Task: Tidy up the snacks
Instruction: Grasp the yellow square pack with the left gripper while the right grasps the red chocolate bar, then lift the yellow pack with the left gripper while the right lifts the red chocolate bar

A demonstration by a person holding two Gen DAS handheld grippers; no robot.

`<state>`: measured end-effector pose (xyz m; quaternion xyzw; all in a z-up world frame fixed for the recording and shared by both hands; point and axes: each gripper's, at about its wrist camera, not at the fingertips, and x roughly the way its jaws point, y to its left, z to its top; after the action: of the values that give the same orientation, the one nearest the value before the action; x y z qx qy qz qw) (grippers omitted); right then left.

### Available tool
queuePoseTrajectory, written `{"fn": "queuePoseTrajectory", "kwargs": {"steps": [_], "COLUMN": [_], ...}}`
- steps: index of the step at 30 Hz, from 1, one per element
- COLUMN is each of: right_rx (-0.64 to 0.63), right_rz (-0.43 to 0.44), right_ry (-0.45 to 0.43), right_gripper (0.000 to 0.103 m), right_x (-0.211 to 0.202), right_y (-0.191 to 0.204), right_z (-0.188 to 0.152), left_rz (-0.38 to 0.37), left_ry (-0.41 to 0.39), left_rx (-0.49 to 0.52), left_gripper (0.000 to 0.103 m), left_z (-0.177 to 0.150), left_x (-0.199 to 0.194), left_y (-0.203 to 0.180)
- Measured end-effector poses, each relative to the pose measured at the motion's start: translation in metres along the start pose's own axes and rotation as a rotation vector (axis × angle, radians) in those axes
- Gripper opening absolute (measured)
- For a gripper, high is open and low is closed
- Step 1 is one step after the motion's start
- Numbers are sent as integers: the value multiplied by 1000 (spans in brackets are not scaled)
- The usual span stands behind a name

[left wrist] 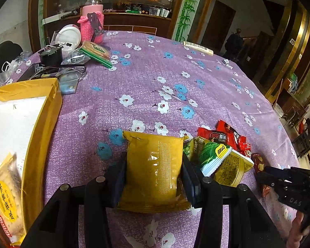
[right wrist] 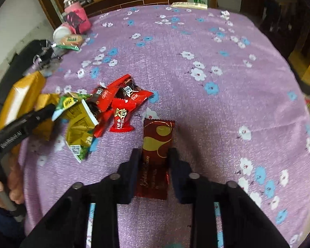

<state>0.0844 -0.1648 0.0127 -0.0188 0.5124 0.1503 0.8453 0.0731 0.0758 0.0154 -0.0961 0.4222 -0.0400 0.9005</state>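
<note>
We see crinkly foil packets on a purple floral tablecloth [right wrist: 196,107]. Our left gripper [left wrist: 153,171] is clamped partway on a plump mustard-yellow snack pouch [left wrist: 153,165], pads pressing both sides; the yellow-walled cardboard box [left wrist: 41,124] lies just to its left, with bare cloth ahead. Our right gripper [right wrist: 154,161] pinches a slim maroon-and-gold wafer bar [right wrist: 157,142], with red candy packets [right wrist: 122,103] to its front-left and open cloth on its right.
</note>
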Motion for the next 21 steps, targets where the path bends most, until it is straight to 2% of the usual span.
{"fn": "queuePoseTrajectory", "kwargs": {"steps": [4,8,13,16,18,21], "right_rx": [95,168,72,-13,-49,-36], "right_rz": [25,144,196,153,152,201], "right_ry": [-64,-195,-326,-379,-379,-346], "right_gripper": [26,26,26,26,26,26], "right_x": [-10,-39,-53,-44,-36,-27], "right_y": [-7,6,63,81,84,81], "right_z": [13,34,45,33,28,27], "left_rz": [1,16,72,115,141,164], "left_ry": [-33,-84,-148,-182,-196,-214], "left_rx": [2,-1,-2,8,19,41], "left_gripper": [51,51,51,51,51,51], "left_z": [1,3,5,6,6,4], "left_x": [-6,-15,-24,-28,-29,-30], "left_y": [-1,0,2,2,0,-3]}}
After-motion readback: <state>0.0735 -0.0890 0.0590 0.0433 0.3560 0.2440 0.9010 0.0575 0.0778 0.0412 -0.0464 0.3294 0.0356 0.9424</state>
